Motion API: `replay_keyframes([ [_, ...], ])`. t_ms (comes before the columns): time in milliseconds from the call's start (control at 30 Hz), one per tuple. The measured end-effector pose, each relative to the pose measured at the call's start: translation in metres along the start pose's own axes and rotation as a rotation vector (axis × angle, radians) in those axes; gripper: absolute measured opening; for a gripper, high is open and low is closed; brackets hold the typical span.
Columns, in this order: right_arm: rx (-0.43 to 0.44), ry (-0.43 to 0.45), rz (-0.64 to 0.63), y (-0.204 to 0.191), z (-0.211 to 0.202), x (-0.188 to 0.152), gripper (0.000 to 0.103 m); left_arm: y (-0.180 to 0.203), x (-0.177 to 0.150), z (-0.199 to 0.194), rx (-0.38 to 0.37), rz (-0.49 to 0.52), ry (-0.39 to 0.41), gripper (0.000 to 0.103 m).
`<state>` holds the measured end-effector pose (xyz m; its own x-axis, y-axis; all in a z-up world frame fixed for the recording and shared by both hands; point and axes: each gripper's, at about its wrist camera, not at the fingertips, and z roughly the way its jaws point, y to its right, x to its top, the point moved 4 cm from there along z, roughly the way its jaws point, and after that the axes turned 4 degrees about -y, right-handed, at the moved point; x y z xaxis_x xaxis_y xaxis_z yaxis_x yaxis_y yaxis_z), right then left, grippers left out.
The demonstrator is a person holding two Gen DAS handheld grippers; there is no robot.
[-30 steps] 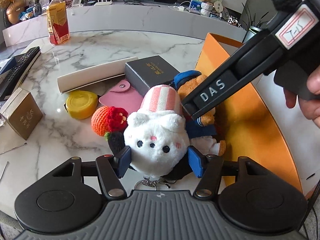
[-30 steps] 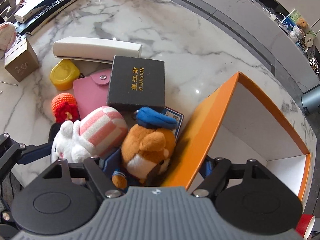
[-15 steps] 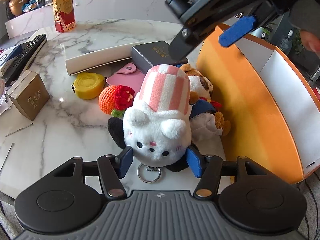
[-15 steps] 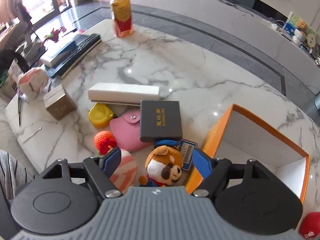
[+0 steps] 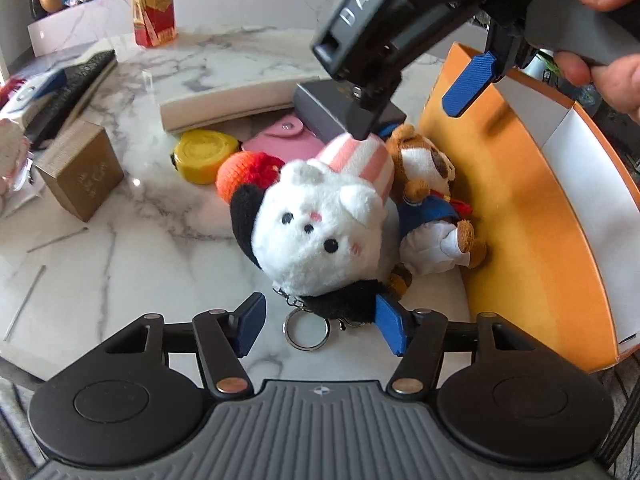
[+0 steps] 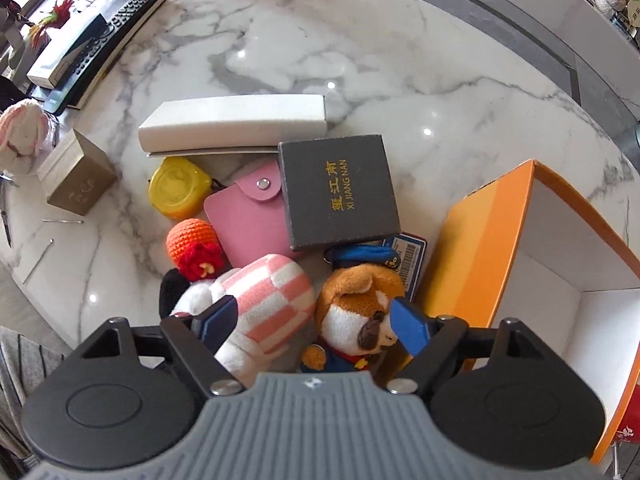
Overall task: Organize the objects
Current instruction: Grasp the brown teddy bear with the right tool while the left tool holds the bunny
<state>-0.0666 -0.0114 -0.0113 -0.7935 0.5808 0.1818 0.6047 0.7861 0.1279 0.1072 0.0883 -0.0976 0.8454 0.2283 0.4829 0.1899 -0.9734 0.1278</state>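
**Box still empty, toys still out**

The orange box near the surface's edge shows nothing inside, as far as visible. Left tongs gape around the white plush, seemingly not gripping. Right tongs, jaws just narrowing, straddle the bear plush, nothing held.

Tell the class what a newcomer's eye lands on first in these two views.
A fluffy white plush cat with a pink-checked back lies in the middle of the marble table. A brown plush dog in blue uniform lies between it and the tall orange cardboard box, which stands open.
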Motion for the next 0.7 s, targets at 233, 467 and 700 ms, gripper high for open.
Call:
replay_keyframes([
  [233,-0.09,-0.084,-0.192,-0.016,0.016,-0.007,0.052,-0.008,0.01,-0.021,-0.007,-0.02,0.093,0.072],
  [467,-0.175,-0.107,-0.135,-0.008,0.04,-0.004,0.057,0.007,0.023,-0.03,-0.108,0.089,0.136,0.073],
  [700,-0.232,-0.045,-0.174,-0.016,0.053,-0.01,0.081,0.011,0.037,-0.007,-0.172,0.074,0.137,0.074],
])
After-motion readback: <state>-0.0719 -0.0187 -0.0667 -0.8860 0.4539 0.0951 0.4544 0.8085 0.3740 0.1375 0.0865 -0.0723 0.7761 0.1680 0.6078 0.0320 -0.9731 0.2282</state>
